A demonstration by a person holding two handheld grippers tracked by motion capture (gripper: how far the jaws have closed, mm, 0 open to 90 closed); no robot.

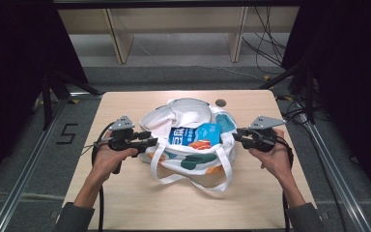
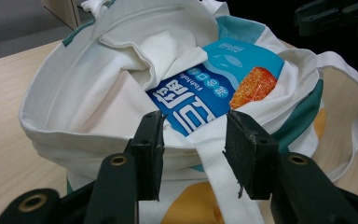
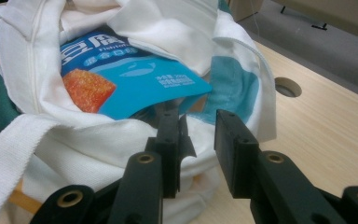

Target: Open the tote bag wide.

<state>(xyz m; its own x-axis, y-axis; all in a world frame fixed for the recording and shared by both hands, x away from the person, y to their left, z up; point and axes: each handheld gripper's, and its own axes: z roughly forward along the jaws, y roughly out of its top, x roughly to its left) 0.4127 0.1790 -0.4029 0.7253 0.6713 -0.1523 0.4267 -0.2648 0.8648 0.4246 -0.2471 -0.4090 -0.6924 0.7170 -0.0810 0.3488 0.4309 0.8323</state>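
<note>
A white tote bag [image 1: 188, 162] with teal and orange patches lies open on the middle of the wooden table [image 1: 125, 198]. Inside it sits a blue snack packet [image 1: 195, 135] showing an orange square, partly covered by white cloth. My left gripper [image 1: 149, 137] is at the bag's left rim. In the left gripper view its jaws stand apart around the rim and a white strap [image 2: 214, 163], not pressing them. My right gripper [image 1: 236, 137] is at the bag's right rim. In the right gripper view it [image 3: 198, 140] is open, just short of the bag [image 3: 121, 140] and the packet [image 3: 135, 79].
A round hole [image 1: 221, 102] sits in the tabletop behind the bag. The bag's long handles [image 1: 212, 186] loop toward the front edge. Wooden furniture legs and loose cables lie on the floor beyond the table. Metal rails run along both sides.
</note>
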